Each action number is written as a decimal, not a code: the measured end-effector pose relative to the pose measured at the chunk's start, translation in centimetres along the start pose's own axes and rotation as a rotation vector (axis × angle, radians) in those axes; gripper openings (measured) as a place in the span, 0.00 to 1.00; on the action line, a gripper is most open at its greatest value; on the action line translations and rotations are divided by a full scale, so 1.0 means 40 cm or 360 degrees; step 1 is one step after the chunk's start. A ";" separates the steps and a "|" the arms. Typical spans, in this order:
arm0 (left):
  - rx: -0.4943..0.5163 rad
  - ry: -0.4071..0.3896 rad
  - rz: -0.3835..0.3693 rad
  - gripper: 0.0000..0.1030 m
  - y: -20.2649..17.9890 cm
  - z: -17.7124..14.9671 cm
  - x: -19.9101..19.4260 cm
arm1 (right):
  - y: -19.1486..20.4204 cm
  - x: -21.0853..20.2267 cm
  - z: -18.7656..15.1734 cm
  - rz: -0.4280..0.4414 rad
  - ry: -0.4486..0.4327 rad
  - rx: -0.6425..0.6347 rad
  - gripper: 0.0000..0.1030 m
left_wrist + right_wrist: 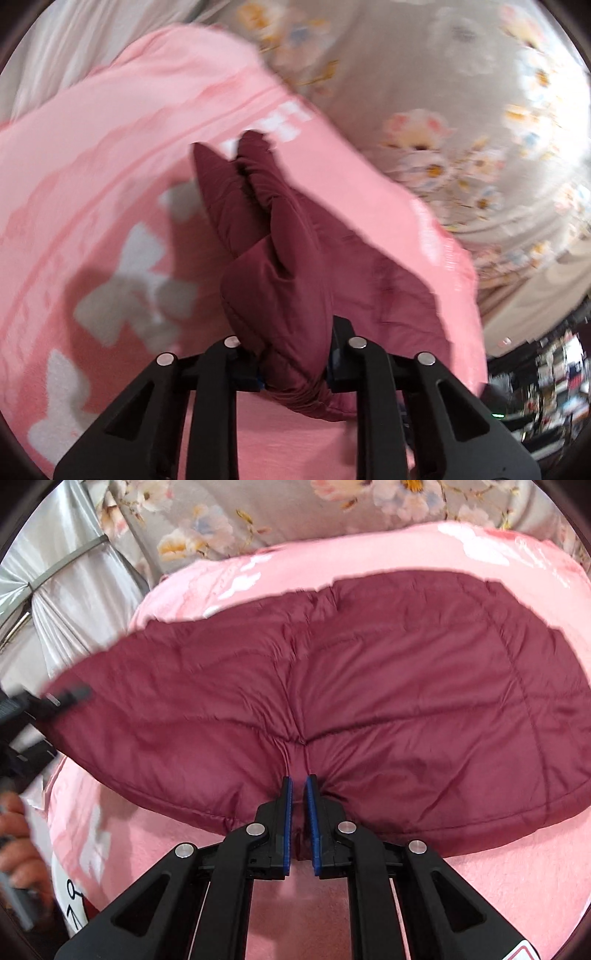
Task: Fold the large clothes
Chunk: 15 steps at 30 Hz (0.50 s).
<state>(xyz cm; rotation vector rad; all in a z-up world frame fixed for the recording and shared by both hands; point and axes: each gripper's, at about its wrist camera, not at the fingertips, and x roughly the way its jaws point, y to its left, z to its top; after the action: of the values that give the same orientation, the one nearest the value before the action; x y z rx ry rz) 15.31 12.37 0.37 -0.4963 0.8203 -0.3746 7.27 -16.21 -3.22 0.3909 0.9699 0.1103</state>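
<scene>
- Between the jaws of the left gripper [293, 363], a bunched fold of the maroon jacket [280, 266] is pinched; the jaws stand narrow, pressed on the cloth.
- Ahead of those jaws, the pinched part rises in two puffy lobes; the view is blurred.
- Under and around the jacket lies a pink blanket [110, 155] with pale patches.
- Beyond the blanket, up and to the right of the jaws, a floral sheet [424, 92] covers the bed.
- Between the jaws of the right gripper [298, 812], the jacket's [369, 686] near edge is clamped; the blue pads [287, 805] stand almost together with a thin fold between them.
- Ahead of these jaws, the quilted jacket spreads wide over the blanket [517, 886].
- Far left of these jaws, the left gripper [62, 698] shows blurred at the jacket's left end, with a hand [18, 849] below it.
</scene>
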 end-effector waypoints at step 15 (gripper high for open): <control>0.0655 0.0200 -0.0314 0.17 -0.539 -0.109 0.142 | -0.169 -0.155 0.002 0.0028 -0.0098 0.0138 0.05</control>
<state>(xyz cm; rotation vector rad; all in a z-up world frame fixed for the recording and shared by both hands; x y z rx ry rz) 12.82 -9.40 6.36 -0.1691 0.7912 -0.7447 3.28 -24.14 -0.84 0.4798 0.9126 0.0717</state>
